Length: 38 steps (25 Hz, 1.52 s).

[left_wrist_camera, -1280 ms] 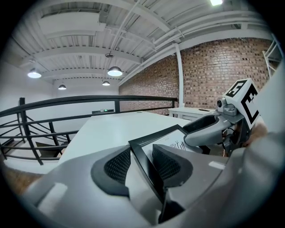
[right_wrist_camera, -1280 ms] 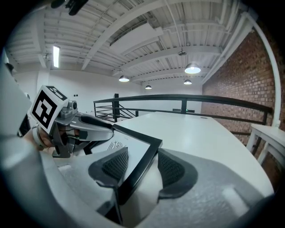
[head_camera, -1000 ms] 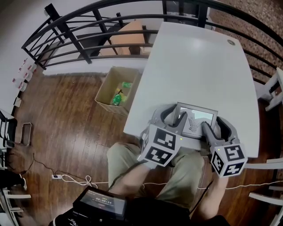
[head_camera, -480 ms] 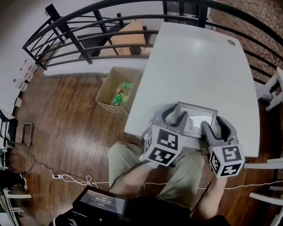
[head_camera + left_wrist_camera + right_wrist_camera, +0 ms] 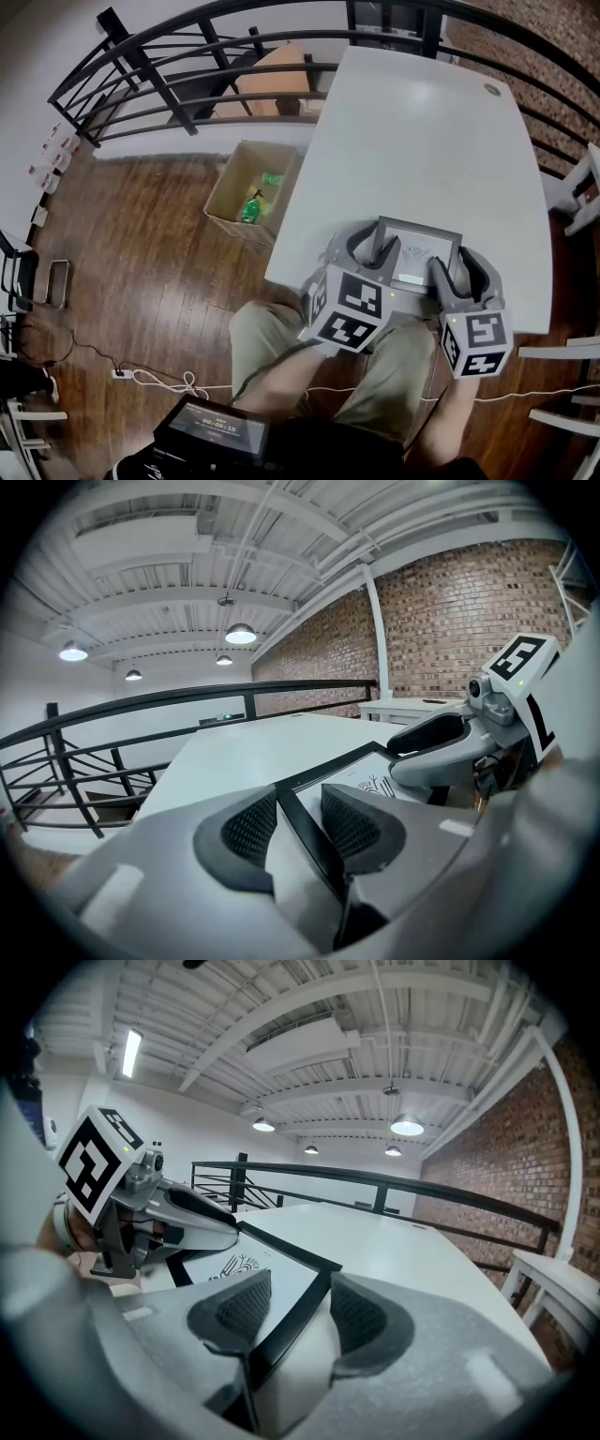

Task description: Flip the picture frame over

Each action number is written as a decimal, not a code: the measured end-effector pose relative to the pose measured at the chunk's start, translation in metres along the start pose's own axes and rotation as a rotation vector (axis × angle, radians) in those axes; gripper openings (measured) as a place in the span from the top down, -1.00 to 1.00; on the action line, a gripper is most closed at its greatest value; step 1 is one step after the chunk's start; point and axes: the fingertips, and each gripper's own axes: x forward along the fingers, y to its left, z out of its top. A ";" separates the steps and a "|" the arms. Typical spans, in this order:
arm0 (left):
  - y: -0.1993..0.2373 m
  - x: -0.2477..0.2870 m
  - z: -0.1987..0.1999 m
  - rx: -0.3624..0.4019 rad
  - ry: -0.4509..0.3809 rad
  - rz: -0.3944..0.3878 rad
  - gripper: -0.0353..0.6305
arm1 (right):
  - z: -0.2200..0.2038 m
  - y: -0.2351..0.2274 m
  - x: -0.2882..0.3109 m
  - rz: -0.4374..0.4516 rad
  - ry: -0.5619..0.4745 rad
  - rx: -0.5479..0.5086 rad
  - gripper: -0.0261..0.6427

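Observation:
The black picture frame (image 5: 417, 251) sits at the near edge of the white table (image 5: 422, 131), its drawing facing up. My left gripper (image 5: 367, 248) straddles the frame's left edge. In the left gripper view the black bar (image 5: 298, 803) runs slantwise between the pads (image 5: 246, 829), and a strip of white mat shows beside it. My right gripper (image 5: 457, 272) straddles the right edge. Its jaws are closing with the bar (image 5: 298, 1312) between the pads (image 5: 361, 1321), which do not clamp it. Each gripper shows in the other's view, the right gripper (image 5: 441, 747) and the left gripper (image 5: 187, 1218).
The person's legs (image 5: 375, 366) are under the table's near edge. An open cardboard box (image 5: 246, 192) stands on the wooden floor to the left. A black railing (image 5: 187, 84) curves round the far side, and white furniture (image 5: 572, 187) stands at the right.
Both grippers stay at the frame's two sides. The right gripper's marker cube has rolled slightly, and the glare on the glass has gone, so the drawing shows.

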 end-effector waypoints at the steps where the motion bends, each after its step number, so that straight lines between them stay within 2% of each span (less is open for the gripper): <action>1: 0.000 0.000 -0.001 0.001 0.001 -0.001 0.40 | 0.000 0.001 0.000 -0.006 0.000 -0.009 0.36; 3: -0.001 -0.001 -0.002 0.008 0.006 -0.004 0.42 | -0.001 0.003 0.000 -0.015 0.006 -0.031 0.37; 5: -0.003 -0.002 -0.004 0.039 0.019 -0.013 0.43 | -0.004 0.008 0.002 -0.020 0.031 -0.098 0.39; 7: -0.007 -0.001 -0.008 0.093 0.039 -0.027 0.58 | -0.008 0.017 0.005 -0.031 0.067 -0.199 0.71; 8: -0.009 0.000 -0.009 0.112 0.045 -0.032 0.58 | -0.008 0.019 0.006 -0.042 0.075 -0.230 0.81; 10: -0.012 0.000 -0.010 0.131 0.049 -0.035 0.58 | -0.007 0.021 0.004 -0.065 0.070 -0.252 0.88; 14: -0.015 -0.004 -0.011 0.172 0.051 -0.019 0.63 | -0.006 0.024 0.000 -0.082 0.054 -0.268 0.92; 23: -0.011 -0.006 -0.011 0.189 0.034 0.013 0.78 | -0.008 0.025 0.005 -0.093 0.081 -0.256 0.94; 28: -0.011 -0.007 -0.011 0.189 0.026 0.016 0.83 | -0.010 0.019 0.010 -0.130 0.136 -0.223 0.94; 34: -0.010 -0.006 -0.010 0.191 0.025 0.017 0.84 | -0.010 0.015 0.011 -0.187 0.150 -0.198 0.94; 38: -0.009 -0.006 -0.011 0.180 0.003 0.025 0.84 | -0.009 0.014 0.008 -0.238 0.108 -0.216 0.94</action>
